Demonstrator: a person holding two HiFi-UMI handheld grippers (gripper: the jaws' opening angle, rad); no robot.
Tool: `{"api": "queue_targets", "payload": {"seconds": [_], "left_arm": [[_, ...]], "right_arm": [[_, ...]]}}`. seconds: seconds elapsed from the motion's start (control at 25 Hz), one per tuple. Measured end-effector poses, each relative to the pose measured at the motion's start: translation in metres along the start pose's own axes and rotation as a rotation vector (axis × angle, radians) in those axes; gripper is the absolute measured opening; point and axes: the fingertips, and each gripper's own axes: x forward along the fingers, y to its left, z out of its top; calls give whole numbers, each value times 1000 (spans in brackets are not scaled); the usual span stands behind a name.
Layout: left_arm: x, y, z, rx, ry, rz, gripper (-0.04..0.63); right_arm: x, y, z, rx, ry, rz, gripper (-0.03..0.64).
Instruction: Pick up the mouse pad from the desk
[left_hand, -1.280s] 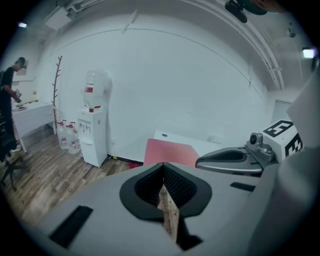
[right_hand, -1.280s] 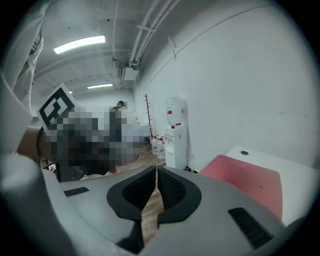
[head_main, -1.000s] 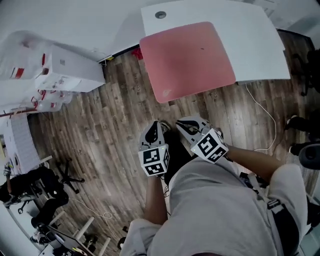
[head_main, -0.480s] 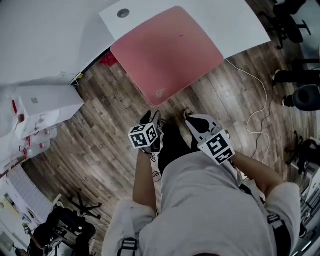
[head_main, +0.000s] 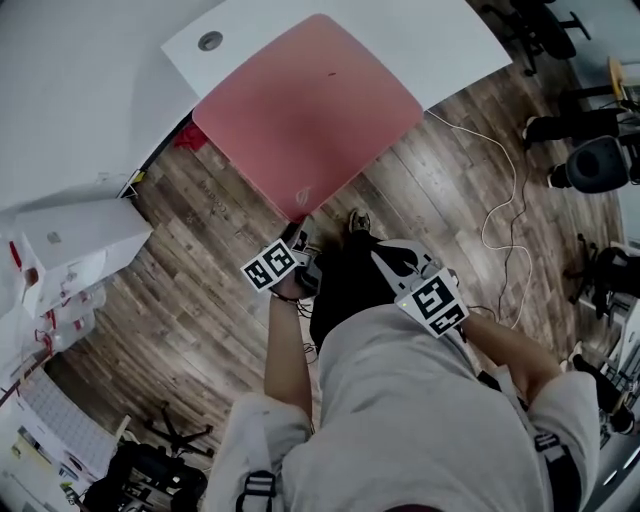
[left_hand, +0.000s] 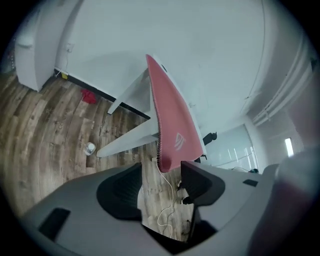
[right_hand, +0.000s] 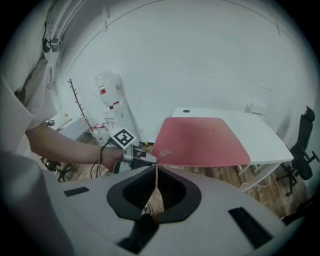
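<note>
Lying flat on the white desk (head_main: 445, 40), the pink mouse pad (head_main: 305, 105) is seen with its near corner hanging past the desk edge over the wooden floor (head_main: 190, 260). A small pale logo is printed at that corner.

The left gripper (head_main: 298, 250) is held low in front of the person, pointed at the overhanging corner. In the left gripper view its fingers (left_hand: 200, 182) are spread apart with only floor and a white cable between them, and the pad (left_hand: 167, 115) is seen edge-on just ahead of the gap. In the right gripper view the left gripper's tip (right_hand: 149, 159) is shown just beside the pad's corner (right_hand: 162, 152); whether they touch cannot be told.

The right gripper (head_main: 390, 262) is held close to the person's body, well apart from the pad. Its fingers (right_hand: 172, 187) are pressed together, with only a thin slit left and nothing held.

A white cable (head_main: 510, 200) is trailed across the floor to the right of the desk, an office chair (head_main: 590, 165) is seen beyond it, and white boxes (head_main: 70, 250) are stacked at the left.
</note>
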Motion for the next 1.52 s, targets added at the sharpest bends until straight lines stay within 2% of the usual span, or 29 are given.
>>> {"api": "queue_targets", "payload": {"seconds": [0.16,0.2,0.28,0.32,0.44,0.56,0.64,0.72,0.88,1.08,1.12,1.2,1.52], "left_arm": [[1,-10,8,-56,-34,-91,234],[-2,-15,10,-55,-43,-109,197],[-8,-20,13,-38,-53,-114,75],[-10,-22,14,-24,-53,-109,41],[-15,-28,18,32,-43,-76,31],[-19,-47,27,146,-53,-39,28],[-22,-62,35,216,-64,-30,28],[-26,-77,46,255,-82,-41,28],[-29,-107,76,317,-127,-54,28],[-17,-132,102,442,-143,-11,28],[-14,-135,107,460,-143,2,28],[-8,-138,121,493,-139,34,29],[15,-164,164,658,-134,126,29]], "right_arm": [[-1,-1,2,-6,-2,-14,41],[-1,-1,2,-13,2,-17,41],[-1,-1,4,-29,2,-24,41],[-1,0,5,-40,-1,-29,41],[-1,2,13,-90,-17,-48,41],[-2,-1,20,-136,-36,-82,41],[0,-5,22,-140,-39,-103,41],[4,-12,22,-148,-34,-117,43],[13,-36,30,-186,-24,-124,43],[28,-79,45,-234,-31,-142,47],[35,-88,46,-238,-24,-136,66],[53,-105,47,-240,3,-117,159],[102,-171,37,-235,84,-93,190]]}}
